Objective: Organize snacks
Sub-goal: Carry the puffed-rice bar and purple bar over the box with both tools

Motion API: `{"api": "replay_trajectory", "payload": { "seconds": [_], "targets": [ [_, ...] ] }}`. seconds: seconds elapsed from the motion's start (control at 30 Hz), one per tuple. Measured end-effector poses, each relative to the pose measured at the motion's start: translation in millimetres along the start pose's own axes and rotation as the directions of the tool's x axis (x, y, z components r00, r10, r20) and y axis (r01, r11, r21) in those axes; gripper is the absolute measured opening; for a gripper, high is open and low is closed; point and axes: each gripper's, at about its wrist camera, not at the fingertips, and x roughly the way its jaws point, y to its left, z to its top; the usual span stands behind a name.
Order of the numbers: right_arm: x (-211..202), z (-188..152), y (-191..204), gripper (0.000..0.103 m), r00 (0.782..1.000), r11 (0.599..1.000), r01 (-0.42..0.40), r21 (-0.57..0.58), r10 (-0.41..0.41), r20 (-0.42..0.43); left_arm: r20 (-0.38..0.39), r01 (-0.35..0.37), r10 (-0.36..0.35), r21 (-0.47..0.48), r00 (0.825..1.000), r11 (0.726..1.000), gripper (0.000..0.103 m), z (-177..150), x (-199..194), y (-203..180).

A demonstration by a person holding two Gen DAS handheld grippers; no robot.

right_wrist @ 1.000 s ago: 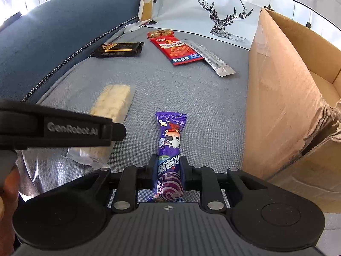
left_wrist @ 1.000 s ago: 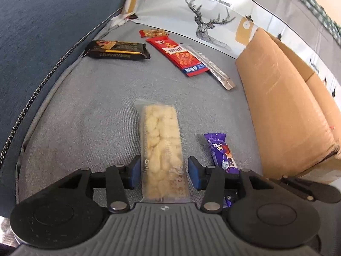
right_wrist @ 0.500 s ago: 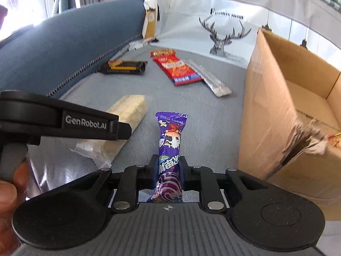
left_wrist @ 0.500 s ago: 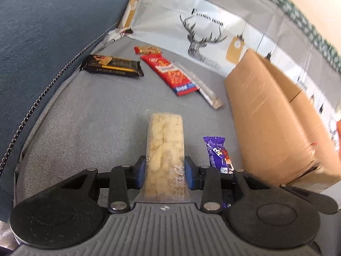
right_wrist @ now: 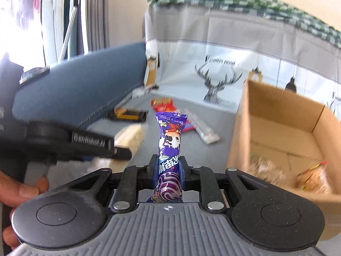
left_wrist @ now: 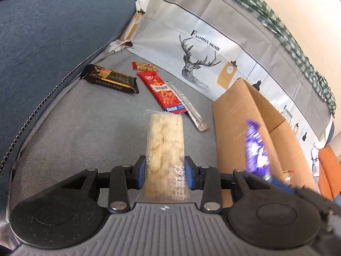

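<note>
My feeds are daylit and bright. On the right wrist view the window (right_wrist: 19, 19) at ten o'clock blows out white, and motion smears the cardboard box (right_wrist: 283, 140). The left wrist view stays sharp except a blurred purple candy wrapper (left_wrist: 256, 149) at three o'clock; the edges bow.

Right gripper (right_wrist: 168, 170) clamps purple snack (right_wrist: 170, 140).

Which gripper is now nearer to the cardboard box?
Right. The right gripper holds the purple candy beside the cardboard box; the left gripper, with the clear cracker pack, is farther left.
</note>
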Motion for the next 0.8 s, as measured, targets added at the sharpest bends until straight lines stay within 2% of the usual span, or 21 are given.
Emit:
{"api": "replay_trajectory", "payload": {
  "seconds": [0.2, 0.4, 0.53, 0.63, 0.8],
  "targets": [
    [-21.5, 36.9, -39.1, 0.02, 0.994, 0.998, 0.021, 0.066, -0.027, 0.105, 0.004, 0.032, -0.032, -0.014, 0.999, 0.999, 0.04, 4.9, -4.2, -11.9],
    [-27.8, 66.5, -97.0, 0.02, 0.978, 0.99, 0.087, 0.108, -0.105, 0.178, 0.006, 0.074, -0.074, -0.032, 0.997, 0.997, 0.04, 10.8, -9.8, -30.2],
    [-24.0, 63.1, -133.1, 0.02, 0.969, 0.976, 0.133, 0.175, -0.165, 0.182, 0.012, 0.109, -0.109, -0.039, 0.994, 0.993, 0.04, 17.4, -16.9, -48.4],
    [-21.5, 54.8, -152.1, 0.02, 0.971, 0.96, 0.142, 0.239, -0.183, 0.157, 0.026, 0.137, -0.137, -0.026, 0.99, 0.99, 0.04, 23.8, -22.7, -66.7],
    [-32.2, 51.2, -163.0, 0.02, 0.963, 0.958, 0.145, 0.246, -0.193, 0.188, 0.047, 0.199, -0.199, -0.012, 0.979, 0.98, 0.04, 39.4, -28.3, -100.8]
  ]
}}
